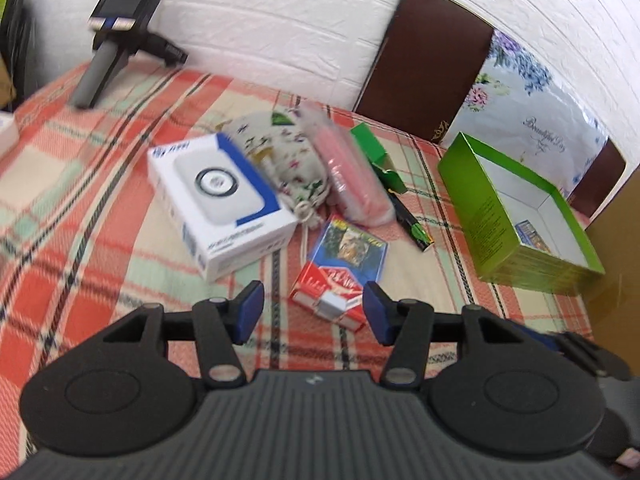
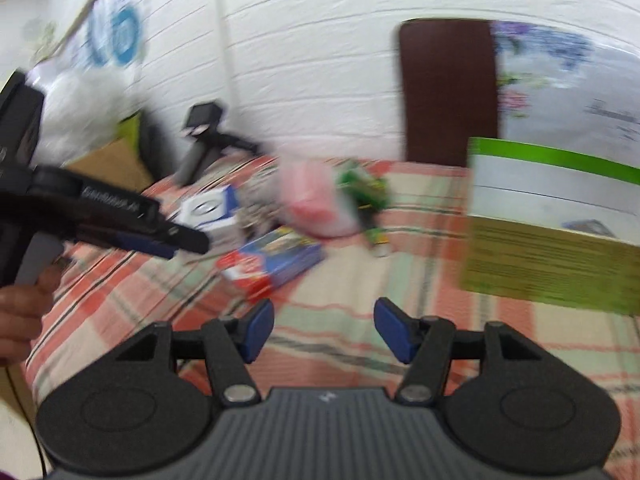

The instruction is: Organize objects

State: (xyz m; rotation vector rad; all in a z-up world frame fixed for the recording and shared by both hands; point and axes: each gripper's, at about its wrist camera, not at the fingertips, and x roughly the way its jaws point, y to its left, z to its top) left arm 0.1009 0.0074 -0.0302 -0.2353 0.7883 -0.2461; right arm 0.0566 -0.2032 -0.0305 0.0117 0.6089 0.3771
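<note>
My left gripper (image 1: pixel 314 312) is open and empty, just above a red and blue card pack (image 1: pixel 344 264) on the plaid cloth. Behind it lie a white and blue box (image 1: pixel 220 204), a floral pouch (image 1: pixel 288 156), a pink packet (image 1: pixel 352 172) and a green and black pen-like item (image 1: pixel 404 208). An open green box (image 1: pixel 520 216) stands at the right with a small card inside. My right gripper (image 2: pixel 324 330) is open and empty over the cloth, near the green box (image 2: pixel 552 232). The card pack (image 2: pixel 272 262) lies ahead of it; the left gripper (image 2: pixel 168 236) shows at the left.
A spare handheld gripper (image 1: pixel 116 36) stands at the far left by the white brick wall. A dark brown chair back (image 1: pixel 424 64) and a floral cushion (image 1: pixel 536 108) are behind the table. The plaid cloth (image 1: pixel 80 240) covers the table. The right wrist view is blurred.
</note>
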